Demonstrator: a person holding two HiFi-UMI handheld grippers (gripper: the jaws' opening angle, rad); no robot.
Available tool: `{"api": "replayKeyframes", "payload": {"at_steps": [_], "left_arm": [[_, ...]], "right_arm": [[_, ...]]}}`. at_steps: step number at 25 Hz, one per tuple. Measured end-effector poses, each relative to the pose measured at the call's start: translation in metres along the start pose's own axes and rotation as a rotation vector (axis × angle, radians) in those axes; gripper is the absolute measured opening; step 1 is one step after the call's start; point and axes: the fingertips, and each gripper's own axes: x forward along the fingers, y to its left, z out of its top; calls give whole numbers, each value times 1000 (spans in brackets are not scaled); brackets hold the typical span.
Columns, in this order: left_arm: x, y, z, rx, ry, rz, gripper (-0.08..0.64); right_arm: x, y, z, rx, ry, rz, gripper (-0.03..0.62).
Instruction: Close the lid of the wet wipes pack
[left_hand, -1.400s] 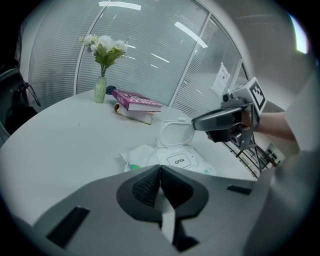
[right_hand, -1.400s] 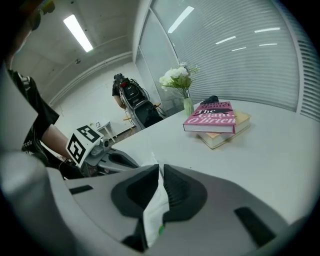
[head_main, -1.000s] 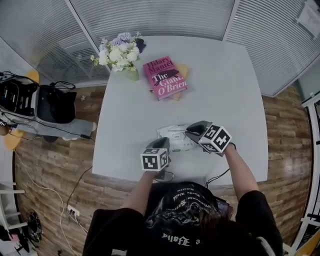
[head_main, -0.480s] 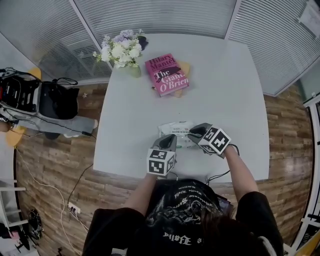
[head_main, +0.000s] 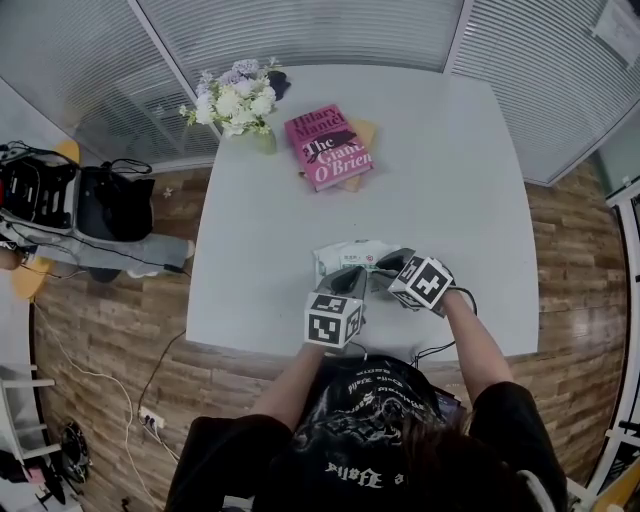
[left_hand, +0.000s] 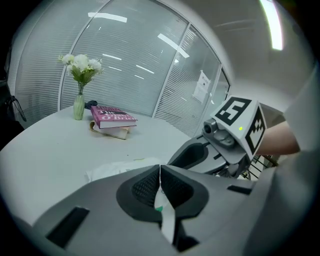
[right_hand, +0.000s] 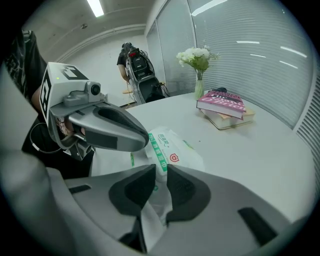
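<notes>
The white wet wipes pack (head_main: 345, 256) with green print lies near the table's front edge. My left gripper (head_main: 350, 279) is at its near side, lifted a little and shut on a thin white flap (left_hand: 165, 216) with a green mark that runs down from between its pads. The pack (left_hand: 117, 169) shows beyond my left gripper (left_hand: 160, 169). My right gripper (head_main: 386, 266) points steeply down at the pack's right end. Its jaws have just been opening and stand slightly apart, with the pack (right_hand: 170, 149) in the gap of my right gripper (right_hand: 161, 172), not pressed. The two grippers are close together.
A pink book (head_main: 328, 148) lies on another book at the back of the white table (head_main: 450, 180). A vase of white flowers (head_main: 236, 104) stands at the back left. A dark bag and equipment (head_main: 110, 205) sit on the wooden floor left of the table.
My left gripper has moved right, closer to the right gripper and the pack. The right gripper has shifted slightly down and left over the pack.
</notes>
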Motion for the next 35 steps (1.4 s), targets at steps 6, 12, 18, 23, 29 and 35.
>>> {"api": "replayKeyframes", "payload": {"at_steps": [6,12,18,23,29,35], "left_arm": [[14,8,-12,-1,77,71,8],[20,9,-24,-17,110,81,8],[22,12,-30,-24,119,100,8],[24,14,-32,-107,122,89,8],[24,14,-32,-107,138,111,6],[22,12,-30,-125,123,76,6]], "right_arm": [[-1,1,-4,46,-9,12,0],[-5,6,-1,123,-79,30,0],[-17,12,9,218,-207,25,0],[-28,22,6,276,-286,9,0],[-41,31,-6,410,-374,-4,0],[-57,22,-11,562,-506,-59,0]]}}
